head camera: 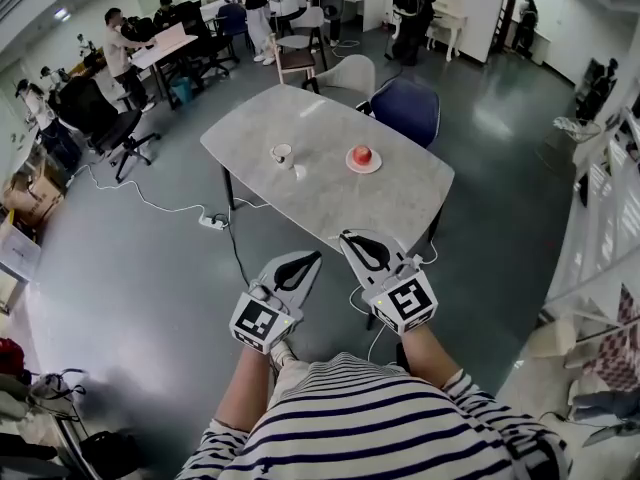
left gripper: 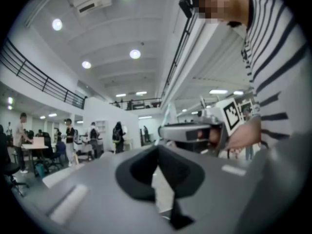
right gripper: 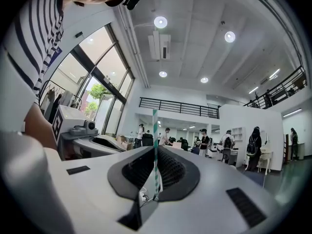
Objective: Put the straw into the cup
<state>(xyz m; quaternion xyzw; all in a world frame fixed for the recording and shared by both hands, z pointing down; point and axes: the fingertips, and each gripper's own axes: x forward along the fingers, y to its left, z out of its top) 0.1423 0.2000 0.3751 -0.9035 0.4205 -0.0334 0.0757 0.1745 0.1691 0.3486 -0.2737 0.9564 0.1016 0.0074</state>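
Head view: logged cup (head camera: 283, 153) on table (head camera: 400, 193), left of plate (head camera: 351, 166) bearing red fruit (head camera: 362, 154). Noted left gripper (head camera: 314, 257) and right gripper (head camera: 348, 236) raised at table's near edge.
Left gripper view: found jaws closed together, nothing between.
Right gripper view: found jaws clamped on green-striped straw (right gripper: 155, 150), held upright, well short of table's cup.

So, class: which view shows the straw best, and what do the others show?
The right gripper view: the striped straw stands upright, pinched between the right gripper's shut jaws. The left gripper view catches only a faint sliver; in the head view it is too thin to see.
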